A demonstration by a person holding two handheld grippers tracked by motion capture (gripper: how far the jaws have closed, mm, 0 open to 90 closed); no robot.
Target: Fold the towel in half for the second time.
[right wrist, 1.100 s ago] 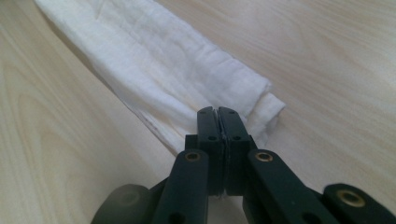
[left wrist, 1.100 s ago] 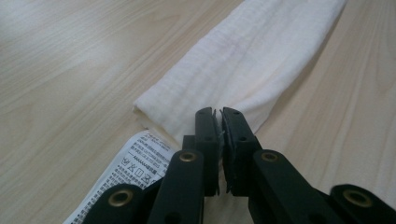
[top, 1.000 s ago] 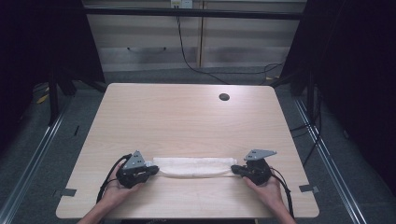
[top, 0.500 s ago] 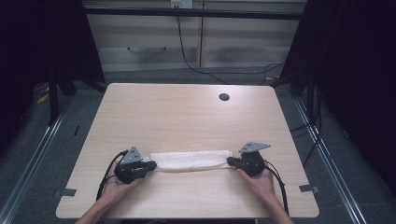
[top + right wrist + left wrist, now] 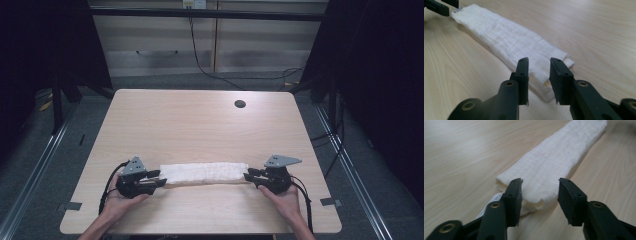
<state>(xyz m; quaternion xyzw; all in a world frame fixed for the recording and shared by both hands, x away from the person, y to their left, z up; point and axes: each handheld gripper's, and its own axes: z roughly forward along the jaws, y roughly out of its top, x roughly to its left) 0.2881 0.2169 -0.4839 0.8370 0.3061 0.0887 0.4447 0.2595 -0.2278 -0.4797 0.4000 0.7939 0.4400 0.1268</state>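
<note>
A person sits at the near edge of a light wooden table, holding a black two-jaw gripper in each hand. A long white cloth, folded into a narrow strip, lies flat on the table near the person's edge, stretched between the two grippers. The left gripper points at the cloth's left end, and the right gripper points at its right end, so the two tools face each other along the strip. In the left gripper view, the jaws stand wide apart with the cloth's rumpled end lying between them and just ahead of their tips; a loose layer of fabric pokes out beside the jaw on that view's left side, and neither jaw is pressing on the cloth. In the right gripper view, the jaws are parted with a narrower gap, and the near end of the cloth sits just beyond and between their tips, ungripped. The strip runs away from those jaws toward the left gripper, seen at the far end. A small dark round hole marks the table's far side, well apart from both grippers.
</note>
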